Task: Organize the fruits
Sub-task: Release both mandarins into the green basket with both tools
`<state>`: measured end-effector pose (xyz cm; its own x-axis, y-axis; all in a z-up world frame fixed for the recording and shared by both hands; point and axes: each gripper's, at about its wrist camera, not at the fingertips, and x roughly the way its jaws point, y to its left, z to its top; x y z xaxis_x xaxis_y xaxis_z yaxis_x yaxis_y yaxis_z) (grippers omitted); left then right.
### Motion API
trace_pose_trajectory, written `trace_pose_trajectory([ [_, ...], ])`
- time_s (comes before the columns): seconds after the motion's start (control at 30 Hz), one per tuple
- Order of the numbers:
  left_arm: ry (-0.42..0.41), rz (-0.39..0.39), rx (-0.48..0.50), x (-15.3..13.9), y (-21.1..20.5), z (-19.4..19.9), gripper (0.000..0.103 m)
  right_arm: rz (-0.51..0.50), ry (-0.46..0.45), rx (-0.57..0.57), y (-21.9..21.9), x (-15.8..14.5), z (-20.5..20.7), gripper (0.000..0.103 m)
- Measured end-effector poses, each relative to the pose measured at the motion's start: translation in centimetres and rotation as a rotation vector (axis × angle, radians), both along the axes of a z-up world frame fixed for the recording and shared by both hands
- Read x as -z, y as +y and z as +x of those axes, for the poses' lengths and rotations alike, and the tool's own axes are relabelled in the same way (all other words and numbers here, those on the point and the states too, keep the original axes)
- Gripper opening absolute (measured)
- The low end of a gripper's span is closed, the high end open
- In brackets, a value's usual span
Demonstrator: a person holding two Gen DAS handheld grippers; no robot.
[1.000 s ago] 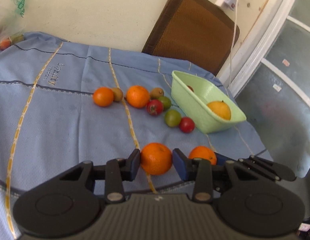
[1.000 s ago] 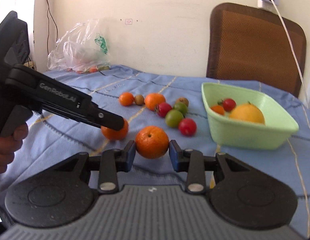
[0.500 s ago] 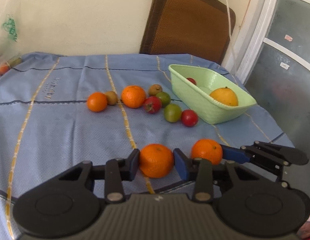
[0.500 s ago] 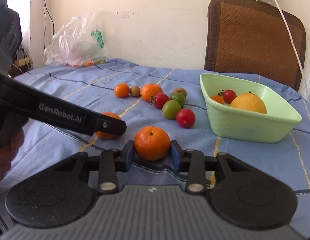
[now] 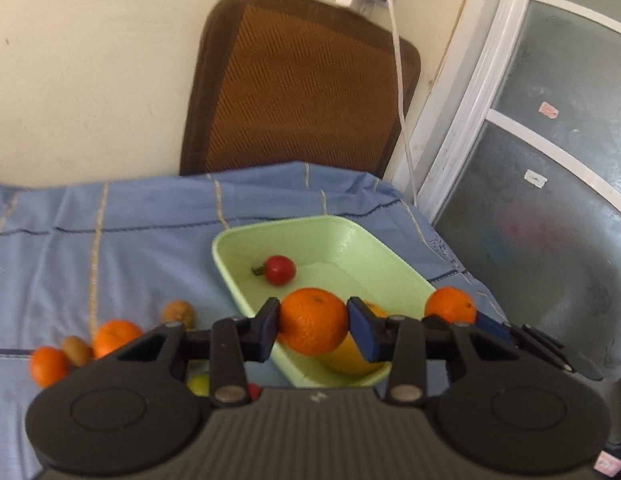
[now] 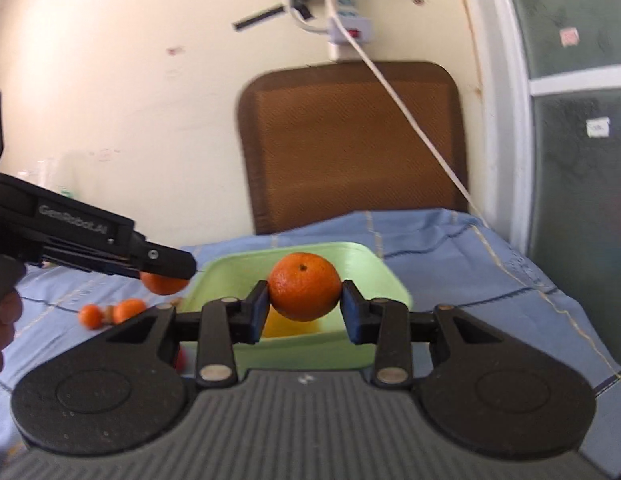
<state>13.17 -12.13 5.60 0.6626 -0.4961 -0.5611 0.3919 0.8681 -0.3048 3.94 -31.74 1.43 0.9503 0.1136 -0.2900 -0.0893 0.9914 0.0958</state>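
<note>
My left gripper [image 5: 313, 328] is shut on an orange [image 5: 313, 321] and holds it in the air over the near end of the light green bowl [image 5: 350, 236]. My right gripper [image 6: 305, 307] is shut on another orange [image 6: 305, 286], also raised in front of the bowl [image 6: 362, 258]. The right gripper's orange shows in the left wrist view [image 5: 450, 304] at the bowl's right rim. The left gripper's orange shows in the right wrist view [image 6: 162, 283]. The bowl holds a red tomato [image 5: 279, 269] and a yellow-orange fruit [image 5: 350, 360].
Loose fruit lies on the blue cloth [image 5: 130, 248] left of the bowl: two oranges [image 5: 115, 336], small brown fruits [image 5: 178, 312], a green one [image 5: 199, 384]. A brown chair back [image 5: 302, 88] stands behind the table. A white cable [image 6: 414, 112] hangs at the right; the table edge is close by.
Both grippers have lifted their oranges off the cloth and carried them forward and up to the green bowl. The loose fruit now lies low at the left.
</note>
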Motion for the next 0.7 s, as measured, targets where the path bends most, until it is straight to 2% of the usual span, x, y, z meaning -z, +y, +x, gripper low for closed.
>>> trace_pose_trajectory([
  [0.17,0.044,0.026,0.012,1.8,-1.5,0.7,0.038,0.008,0.009,0.005,-0.8,0.7,0.9,0.042],
  [0.33,0.032,0.051,0.007,1.7,-1.9,0.5,0.043,0.009,-0.004,0.009,-0.7,0.8,1.1,0.043],
  [0.43,0.025,0.030,0.001,1.1,-1.2,0.2,0.043,0.020,-0.020,0.018,-1.1,0.9,1.0,0.050],
  [0.57,-0.014,-0.027,-0.054,-0.6,1.7,-0.7,0.043,0.043,-0.039,0.033,-1.5,1.0,0.5,0.050],
  [0.7,-0.044,-0.061,-0.171,-1.7,6.9,-1.9,0.043,0.078,-0.066,0.042,-1.9,0.9,0.1,0.048],
])
